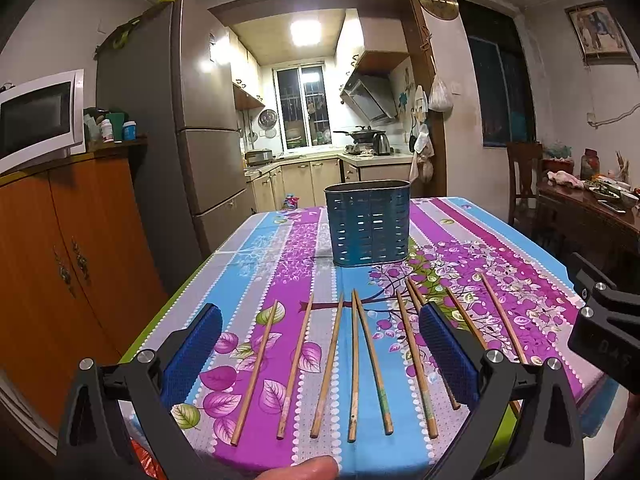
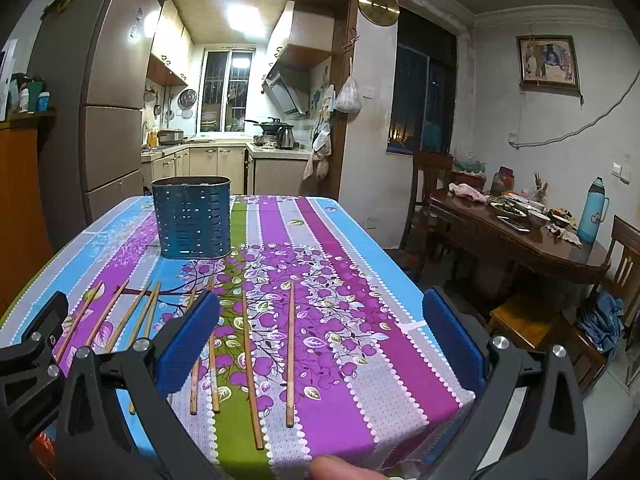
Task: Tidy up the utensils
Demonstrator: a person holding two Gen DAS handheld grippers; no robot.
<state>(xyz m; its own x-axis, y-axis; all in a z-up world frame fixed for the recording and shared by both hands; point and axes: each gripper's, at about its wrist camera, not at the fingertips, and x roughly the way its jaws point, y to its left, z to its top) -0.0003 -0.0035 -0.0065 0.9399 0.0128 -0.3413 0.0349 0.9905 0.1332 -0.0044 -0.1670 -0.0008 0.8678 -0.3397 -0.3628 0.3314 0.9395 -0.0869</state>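
- Purple, blue, grey and green stripes with a leafy tree print cover the table under a tablecloth; it holds every item of the task.
- Dark blue and perforated, the oval utensil holder stands upright toward the far end of the table, well apart from the chopsticks; from the left wrist view nothing can be seen rising above its rim.
- Black-framed with blue pads, the left gripper hovers above the near edge of the table, its jaws spread wide with nothing between the pads; several chopsticks lie below the gap.
- The right gripper hovers just beside it over the near right part of the table, also spread wide and empty.
- Wooden chopsticks lie loose in a rough row along the near edge, pointing toward the holder; two of them meet at their far tips, and the two on the right lie slightly apart from the rest.
- A fingertip shows at the bottom edge.
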